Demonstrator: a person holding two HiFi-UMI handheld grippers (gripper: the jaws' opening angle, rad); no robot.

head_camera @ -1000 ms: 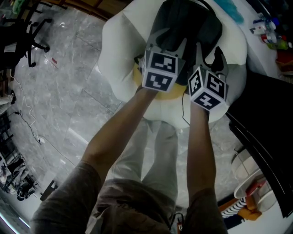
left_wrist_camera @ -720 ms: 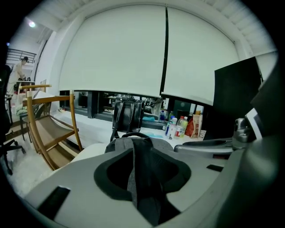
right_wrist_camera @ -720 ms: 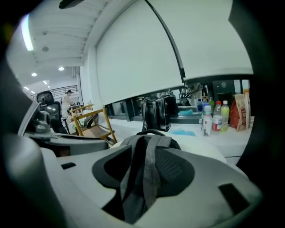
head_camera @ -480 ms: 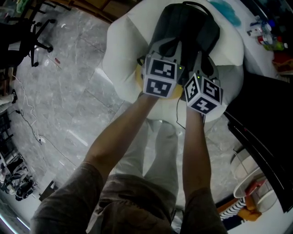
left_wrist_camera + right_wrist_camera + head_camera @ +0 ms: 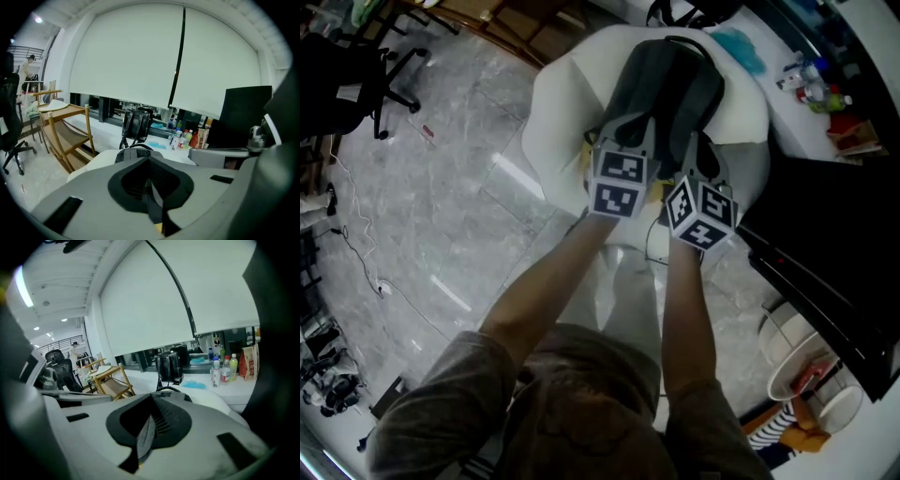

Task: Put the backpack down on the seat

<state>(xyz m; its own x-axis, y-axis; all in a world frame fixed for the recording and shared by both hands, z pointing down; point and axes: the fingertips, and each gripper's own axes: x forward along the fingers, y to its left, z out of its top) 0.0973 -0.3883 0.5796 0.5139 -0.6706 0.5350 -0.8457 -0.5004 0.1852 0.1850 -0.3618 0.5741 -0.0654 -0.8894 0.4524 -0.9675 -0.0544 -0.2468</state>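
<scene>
Backpack lies on seat, straight ahead of you. Your left claw and right claw side by side at backpack's near end. Left strap pinched between left jaws, right strap between right jaws. Tabletop behind seat, bottles and handbag on it. Office chair far left.

Office or lab space: swivel office chair, marble floor, roller blinds, black monitor, drink bottles on bench.
</scene>
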